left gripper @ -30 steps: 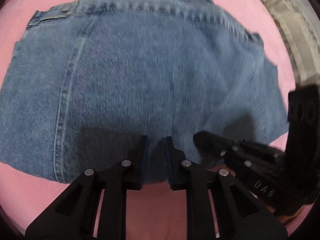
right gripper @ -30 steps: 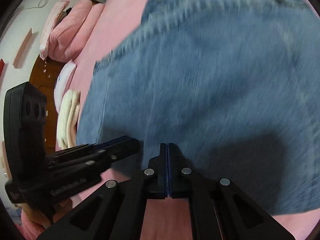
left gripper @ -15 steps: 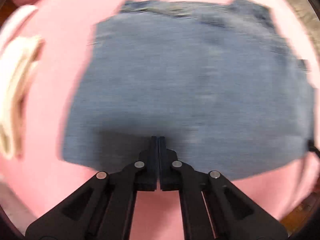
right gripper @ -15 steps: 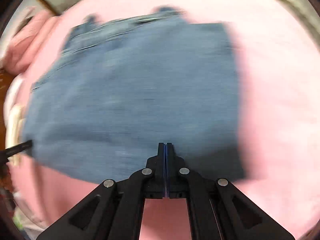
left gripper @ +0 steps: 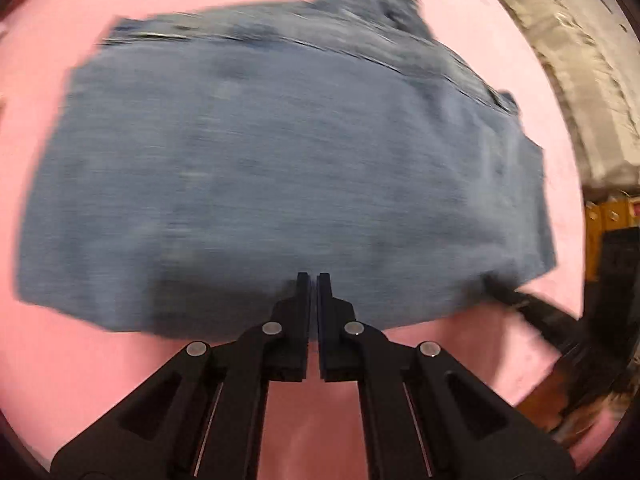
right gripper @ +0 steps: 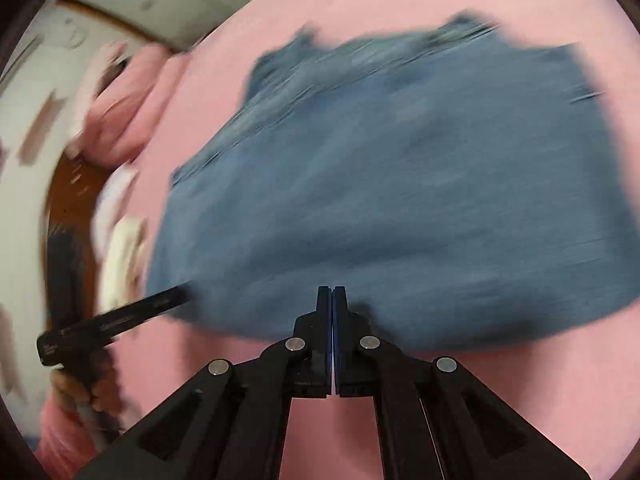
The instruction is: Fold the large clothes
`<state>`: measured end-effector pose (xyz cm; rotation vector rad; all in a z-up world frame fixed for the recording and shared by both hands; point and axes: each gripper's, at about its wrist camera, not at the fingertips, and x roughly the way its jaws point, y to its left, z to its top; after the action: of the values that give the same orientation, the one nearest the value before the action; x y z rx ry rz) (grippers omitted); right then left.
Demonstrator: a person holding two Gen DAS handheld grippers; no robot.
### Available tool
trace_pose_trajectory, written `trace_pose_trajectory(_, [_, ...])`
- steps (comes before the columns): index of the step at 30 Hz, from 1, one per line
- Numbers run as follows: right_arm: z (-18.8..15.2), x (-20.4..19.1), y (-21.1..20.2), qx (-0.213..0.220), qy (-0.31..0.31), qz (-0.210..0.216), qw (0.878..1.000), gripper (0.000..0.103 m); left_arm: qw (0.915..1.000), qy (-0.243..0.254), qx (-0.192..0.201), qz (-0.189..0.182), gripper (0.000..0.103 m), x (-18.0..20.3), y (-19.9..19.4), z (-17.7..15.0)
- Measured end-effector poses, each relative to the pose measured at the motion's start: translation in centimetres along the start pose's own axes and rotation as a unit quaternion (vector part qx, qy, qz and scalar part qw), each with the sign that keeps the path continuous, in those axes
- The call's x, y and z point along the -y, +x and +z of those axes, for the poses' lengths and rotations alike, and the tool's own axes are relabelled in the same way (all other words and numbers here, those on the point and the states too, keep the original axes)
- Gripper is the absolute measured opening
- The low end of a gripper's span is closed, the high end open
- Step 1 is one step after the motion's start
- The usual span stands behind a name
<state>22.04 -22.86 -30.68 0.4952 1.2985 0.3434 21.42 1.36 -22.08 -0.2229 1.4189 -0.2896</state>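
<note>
The blue denim jeans (left gripper: 288,184) lie folded into a flat, roughly rectangular stack on the pink bed sheet (left gripper: 80,360), waistband at the far edge.

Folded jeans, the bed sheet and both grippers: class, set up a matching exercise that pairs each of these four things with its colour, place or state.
Things:
1. folded jeans
2. bed sheet
3. left gripper
4. right gripper

Descriptions:
A. pink, under everything
B. blue denim, lying in a flat stack
C. fingers shut on nothing, pillows in its camera's view at upper left
D. fingers shut on nothing, a pale wall in its camera's view at upper right

Pairs: 1-B, 2-A, 3-D, 4-C
</note>
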Motion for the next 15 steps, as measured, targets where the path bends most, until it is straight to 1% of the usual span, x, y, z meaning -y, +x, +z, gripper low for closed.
trace_pose_trajectory(2, [-1.1,-1.8,2.4,-0.01,-0.015,0.008,1.0,0.0,0.9998,-0.004,-0.009,-0.017,0.001,1.2,1.3,0.3])
trace_pose_trajectory(4, [-1.6,-1.5,3.8,-0.011,-0.02,0.01,1.0,0.0,0.9991,-0.01,-0.011,-0.04,0.001,1.7,2.5,1.4])
trace_pose_trajectory(5, [-0.9,-1.7,5.0,-0.008,-0.017,0.008,1.0,0.0,0.9991,-0.009,-0.01,-0.04,0.001,1.7,2.9,2.1])
trace_pose_trajectory(6, [-0.4,-1.3,5.6,0.001,-0.011,0.013,1.0,0.0,0.9992,-0.01,0.002,-0.038,0.001,1.7,3.2,2.7])
trace_pose_trajectory(7, [0.5,-1.2,6.7,0.009,-0.004,0.018,1.0,0.0,0.9991,-0.015,0.014,-0.038,0.001,1.5,3.3,4.0])
trace_pose_trajectory(8, [1.9,-0.5,7.2,0.021,0.005,0.025,0.999,0.0,0.9984,-0.025,0.029,-0.041,0.001,1.4,3.7,6.4])
trace_pose_trajectory(10, [3.7,1.3,7.1,0.047,0.027,0.033,0.998,0.0,0.9949,-0.057,0.058,-0.06,0.001,0.2,3.8,8.8])
trace_pose_trajectory(11, [4.8,1.9,7.3,0.054,0.037,0.035,0.997,0.0,0.9927,-0.075,0.064,-0.07,0.001,-0.4,4.0,10.0])
trace_pose_trajectory(13, [6.7,2.9,7.9,0.061,0.057,0.045,0.996,0.0,0.9897,-0.096,0.073,-0.078,0.001,-1.2,4.5,11.9])
trace_pose_trajectory(15, [8.2,4.2,8.2,0.056,0.067,0.05,0.995,0.0,0.9886,-0.107,0.081,-0.068,0.001,-1.5,5.2,14.0])
